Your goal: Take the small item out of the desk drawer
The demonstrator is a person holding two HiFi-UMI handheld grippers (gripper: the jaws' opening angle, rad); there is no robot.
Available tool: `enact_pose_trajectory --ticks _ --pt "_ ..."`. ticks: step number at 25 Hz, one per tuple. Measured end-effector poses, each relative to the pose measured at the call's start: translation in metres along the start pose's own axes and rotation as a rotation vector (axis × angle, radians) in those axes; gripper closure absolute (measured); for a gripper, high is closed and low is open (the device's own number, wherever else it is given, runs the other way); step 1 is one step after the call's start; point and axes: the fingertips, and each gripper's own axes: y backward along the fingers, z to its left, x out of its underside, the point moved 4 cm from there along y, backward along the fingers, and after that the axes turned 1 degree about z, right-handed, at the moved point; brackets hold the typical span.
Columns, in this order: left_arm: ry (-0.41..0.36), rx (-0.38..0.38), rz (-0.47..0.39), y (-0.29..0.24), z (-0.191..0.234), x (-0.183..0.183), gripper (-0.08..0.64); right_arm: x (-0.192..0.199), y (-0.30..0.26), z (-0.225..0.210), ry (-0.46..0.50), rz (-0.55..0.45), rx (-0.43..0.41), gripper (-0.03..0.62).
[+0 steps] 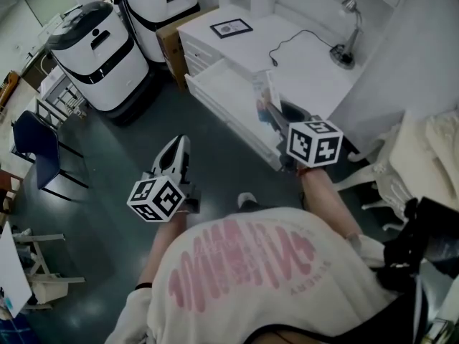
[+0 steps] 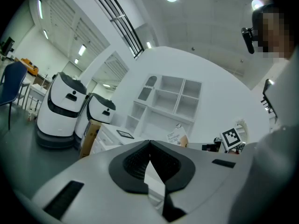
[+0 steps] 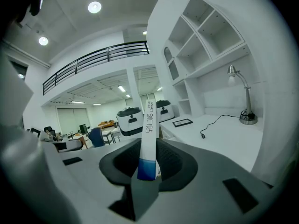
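Note:
The white desk (image 1: 308,67) has its drawer (image 1: 215,86) pulled open toward the floor. My right gripper (image 1: 272,115) hovers over the drawer's near end, shut on a thin white box with a blue end (image 1: 264,95). In the right gripper view the box (image 3: 148,139) stands upright between the pads, its printed white end pointing away. My left gripper (image 1: 178,143) hangs over the dark floor to the left of the drawer, shut with nothing in it; its jaw tips meet in the left gripper view (image 2: 149,143). That view also shows the box (image 2: 175,137) from afar.
A desk lamp (image 1: 348,33), its cable (image 1: 294,40) and a framed picture (image 1: 231,27) lie on the desktop. Two white robot bases (image 1: 97,49) and a cardboard box (image 1: 169,43) stand left of the desk. A blue chair (image 1: 36,145) is at far left, a white chair (image 1: 387,181) at right.

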Motion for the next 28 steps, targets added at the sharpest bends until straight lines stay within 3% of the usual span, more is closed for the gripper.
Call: enact_pose_trajectory --ticks 13,28 --pt "0.017 -0.014 0.01 0.024 -0.007 0.017 0.531 0.027 0.016 0.006 0.005 0.046 0.007 0.485" --pt "0.019 -0.02 0.011 0.02 -0.004 0.017 0.531 0.032 0.009 0.0 0.002 0.067 0.008 0.485"
